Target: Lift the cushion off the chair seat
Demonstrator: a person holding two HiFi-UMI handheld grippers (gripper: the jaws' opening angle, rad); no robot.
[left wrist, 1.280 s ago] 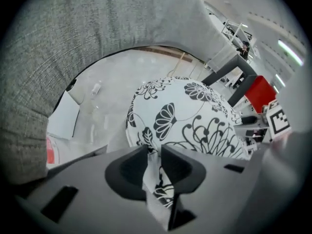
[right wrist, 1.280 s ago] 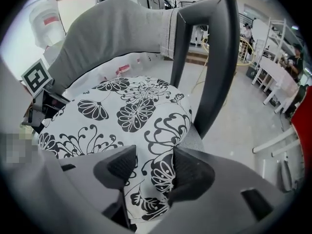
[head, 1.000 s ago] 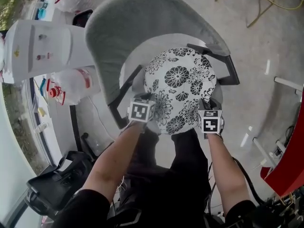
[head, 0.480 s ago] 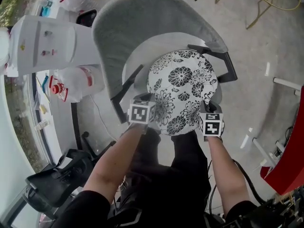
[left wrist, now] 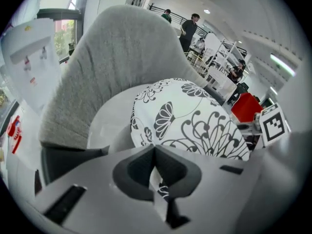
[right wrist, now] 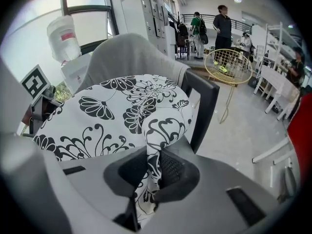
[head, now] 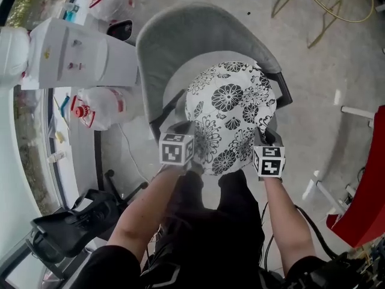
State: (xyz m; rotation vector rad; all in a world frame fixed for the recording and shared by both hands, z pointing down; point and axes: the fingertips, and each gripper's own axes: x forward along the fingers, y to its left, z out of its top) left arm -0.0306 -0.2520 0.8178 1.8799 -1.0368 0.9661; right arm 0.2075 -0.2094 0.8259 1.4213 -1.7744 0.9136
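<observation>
Left gripper (left wrist: 155, 172) pinches the edge of the cushion (head: 231, 104) at the front of the chair (head: 180, 38), jaws nearly together. The right gripper (right wrist: 152, 175), jaws just closed further, clamps a fold there. The cushion sits over the chair seat.

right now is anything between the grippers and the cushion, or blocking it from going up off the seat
Nothing visible. The left gripper and right gripper pinch the cushion at its near edge; the right jaws have just been closing on it. The backrest and armrests flank it, with nothing above.
</observation>
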